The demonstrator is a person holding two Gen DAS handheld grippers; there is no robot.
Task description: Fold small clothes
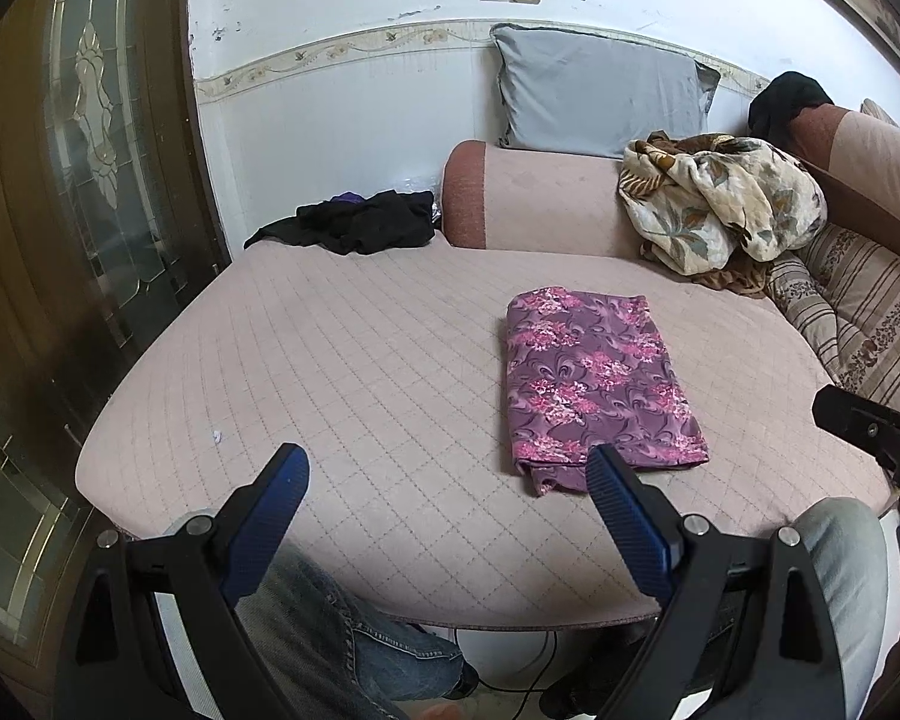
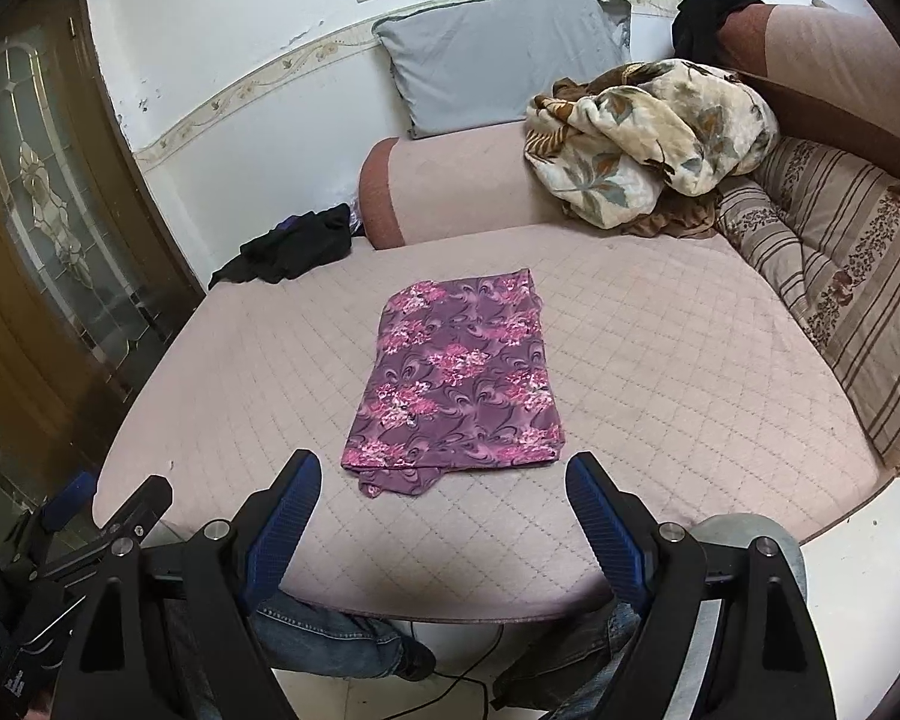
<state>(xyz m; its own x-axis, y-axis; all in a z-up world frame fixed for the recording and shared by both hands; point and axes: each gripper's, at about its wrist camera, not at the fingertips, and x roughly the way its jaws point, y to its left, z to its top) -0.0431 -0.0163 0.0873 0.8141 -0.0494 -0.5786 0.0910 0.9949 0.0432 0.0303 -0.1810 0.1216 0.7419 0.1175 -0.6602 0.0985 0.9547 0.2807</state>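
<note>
Right tool (image 2: 444, 489) open, folded floral cloth (image 2: 459, 375) lengthwise away

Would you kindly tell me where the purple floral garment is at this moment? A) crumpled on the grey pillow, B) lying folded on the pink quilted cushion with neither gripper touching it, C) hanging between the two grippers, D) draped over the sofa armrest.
B: the purple floral garment lies as a flat folded rectangle on the pink quilted cushion, and both the right gripper and the left gripper stand open and empty just short of it.
</note>
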